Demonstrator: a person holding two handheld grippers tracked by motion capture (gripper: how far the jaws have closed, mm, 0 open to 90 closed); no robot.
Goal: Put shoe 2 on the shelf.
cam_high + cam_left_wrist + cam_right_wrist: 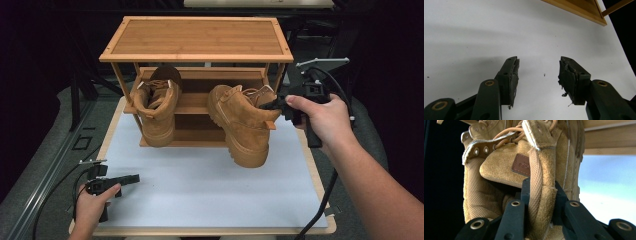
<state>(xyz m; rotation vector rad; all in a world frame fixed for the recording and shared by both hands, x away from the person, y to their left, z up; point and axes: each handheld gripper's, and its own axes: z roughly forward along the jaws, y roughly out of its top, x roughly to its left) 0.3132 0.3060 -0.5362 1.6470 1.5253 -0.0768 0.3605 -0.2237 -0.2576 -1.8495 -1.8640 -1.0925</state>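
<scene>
Here, the right gripper [270, 106] has a tan boot [243, 123] by the back of its collar. In the right gripper view, its jaws press on both sides of the thick heel edge and the pull loop [535, 187], so they are closed as far as the boot lets them. The boot hangs in the air, toe tipped down, in front of the rack [196, 40] and over the white mat [200, 185]. Its heel end is up near the middle shelf [192, 103], at the right side. I cannot tell if the boot touches the shelf.

A second boot [156, 107] sits on the left of that shelf, leaning, with its open top up and its toe pointing down to the mat.

The left gripper [131, 178] rests low at the near left of the mat, well apart from both boots. In the left gripper view, its jaws stand wide apart with nothing between them, just the bare white mat [499, 30] below. A corner of the rack [584, 11] shows at the top there.
</scene>
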